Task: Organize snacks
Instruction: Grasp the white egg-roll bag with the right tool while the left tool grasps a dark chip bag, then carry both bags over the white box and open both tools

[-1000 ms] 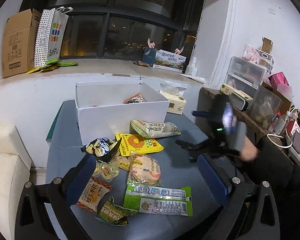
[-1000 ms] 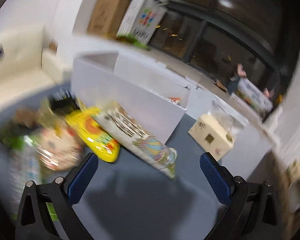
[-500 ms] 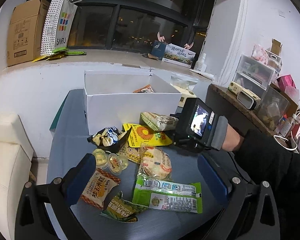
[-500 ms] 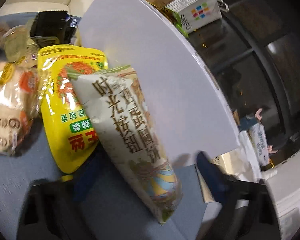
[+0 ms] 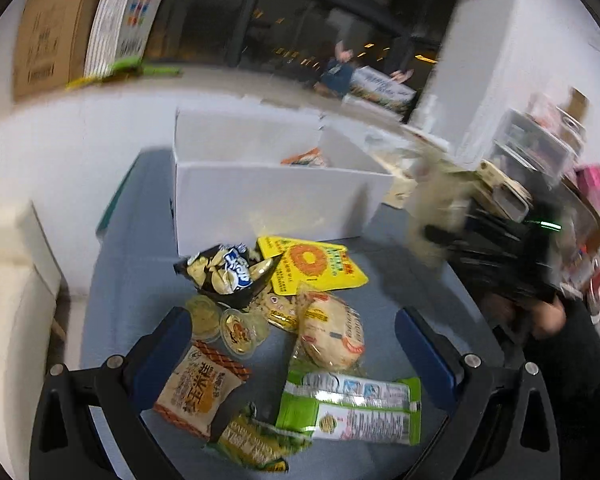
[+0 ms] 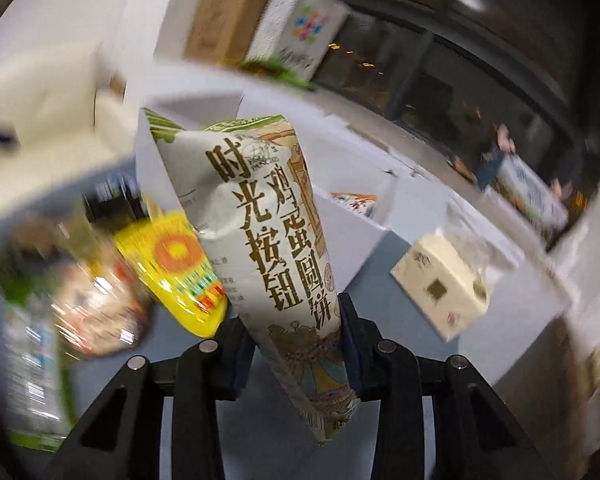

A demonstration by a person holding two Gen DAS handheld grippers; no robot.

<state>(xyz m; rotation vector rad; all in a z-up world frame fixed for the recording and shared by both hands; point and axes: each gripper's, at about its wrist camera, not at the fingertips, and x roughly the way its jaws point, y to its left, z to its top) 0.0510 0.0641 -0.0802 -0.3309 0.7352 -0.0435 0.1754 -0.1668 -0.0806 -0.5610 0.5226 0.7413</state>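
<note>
Here the left gripper (image 5: 292,356) hangs with its jaws spread wide and nothing between them, over a spread of snacks on the grey table (image 5: 132,248). From left to right lie an orange packet (image 5: 198,392), two jelly cups (image 5: 224,322), a black bag (image 5: 228,274), a yellow sunflower packet (image 5: 312,264), a round cake pack (image 5: 332,332) and a green wafer pack (image 5: 352,408). The white box (image 5: 268,196) stands at the far side. Farther right, the right gripper (image 6: 296,344) is clamped on the lower end of a cream biscuit bag (image 6: 268,248), held up off the table, in front of the box.
</note>
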